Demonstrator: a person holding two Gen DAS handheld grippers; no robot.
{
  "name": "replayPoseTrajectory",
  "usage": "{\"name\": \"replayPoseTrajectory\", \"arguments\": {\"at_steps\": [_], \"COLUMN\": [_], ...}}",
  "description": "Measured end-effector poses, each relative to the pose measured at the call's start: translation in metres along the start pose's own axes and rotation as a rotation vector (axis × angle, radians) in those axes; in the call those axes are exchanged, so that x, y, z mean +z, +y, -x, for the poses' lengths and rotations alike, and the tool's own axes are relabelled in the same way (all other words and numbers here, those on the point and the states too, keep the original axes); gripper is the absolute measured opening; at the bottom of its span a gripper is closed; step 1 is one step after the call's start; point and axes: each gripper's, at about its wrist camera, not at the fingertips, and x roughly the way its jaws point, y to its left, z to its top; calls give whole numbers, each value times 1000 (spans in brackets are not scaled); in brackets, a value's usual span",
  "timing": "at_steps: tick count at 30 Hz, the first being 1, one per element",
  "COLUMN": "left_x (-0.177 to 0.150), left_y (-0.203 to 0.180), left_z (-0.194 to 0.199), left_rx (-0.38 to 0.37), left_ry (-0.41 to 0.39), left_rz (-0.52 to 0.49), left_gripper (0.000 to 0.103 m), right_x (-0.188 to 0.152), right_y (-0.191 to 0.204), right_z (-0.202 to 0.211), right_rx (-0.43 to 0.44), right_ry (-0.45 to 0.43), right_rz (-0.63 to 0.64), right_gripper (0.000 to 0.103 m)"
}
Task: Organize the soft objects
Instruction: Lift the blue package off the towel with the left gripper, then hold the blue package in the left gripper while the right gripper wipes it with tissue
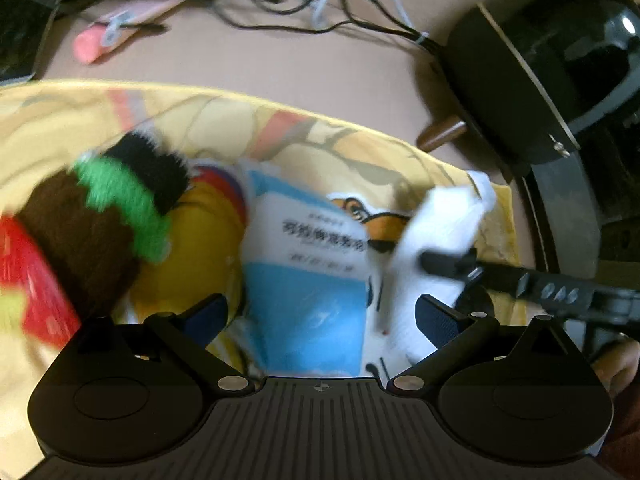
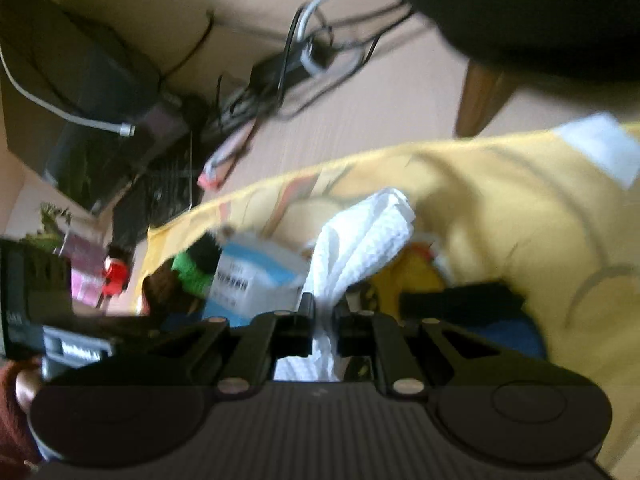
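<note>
White terry towel [image 2: 360,232]: clamped in the right tool [image 2: 325,320], jaws nearly together on a bunched fold, the rest rising toward 12 o'clock over the pile. In the left wrist view the same towel [image 1: 436,236] stands at 3 o'clock with the right tool's [image 1: 444,264] dark fingers pinching it from the right.

Left tool [image 1: 320,316]: jaws wide apart, gripping nothing; blue pads flank a blue-and-white packet [image 1: 308,264] with printed characters, contact not discernible through blur.

Yellow printed cloth [image 1: 224,120]: spread on the floor [image 1: 280,48], carrying all the soft items. Right wrist view shows it [image 2: 520,208] heaped up at 3 o'clock with a white label [image 2: 600,148] near its edge.

Plush toy, brown with green and black bands [image 1: 120,208]: at 9 o'clock of the packet, touching a yellow plush [image 1: 200,240]. A red item [image 1: 36,280] at the far left edge is too blurred to name.

Left wrist view only: pink tube-like object [image 1: 96,42] at 11 o'clock, black cables [image 1: 320,0] at 12 o'clock, a wooden furniture leg [image 1: 442,134] at 2 o'clock.

Right wrist view only: a small red object [image 2: 116,274] and a pink box [image 2: 86,276] at 9 o'clock, a grey hose [image 2: 60,114] at 10 o'clock, a sleeve [image 2: 12,412] at 8 o'clock.
</note>
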Motion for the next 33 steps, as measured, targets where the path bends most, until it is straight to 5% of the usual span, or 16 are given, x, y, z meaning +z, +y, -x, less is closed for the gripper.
{"name": "replayPoseTrajectory", "arguments": {"at_steps": [7,9,10,11,14,17,19,21,25,30,33], "left_x": [-5,-6,-7,-7,-18,-47,-64,-73,-76,-81,-75], "left_y": [-10,-19,-24,-30,-52,-81,-88,-91,-96,-99,-92], "left_z": [-9,-10,-10,-10,-2,-9,-18,-24,-26,-15,-4], "left_rx": [-3,2,19,40,217,493,585,614,584,498,426], "left_ry": [-92,-109,-113,-115,-199,-286,-293,-280,-279,-276,-279], "left_rz": [30,-26,-74,-127,-398,-828,-1019,-1101,-1104,-1068,-942], "left_gripper": [102,89,57,58,58,58,58,58,63,71,89], "right_x": [13,14,14,14,13,15,19,24,35,32,24], "right_y": [4,10,12,15,21,32,44,61,87,96,90], "right_z": [15,17,18,18,20,20,21,23,3,-36,-30], "right_rx": [-48,-68,-75,-79,-81,-91,-68,11,115,21,-2], "right_ry": [-61,-72,-77,-83,-87,-102,-126,-151,-122,-44,-41], "right_rz": [28,60,74,87,118,161,193,224,249,300,310], "right_gripper": [13,13,13,13,13,13,13,13,13,12,12]}}
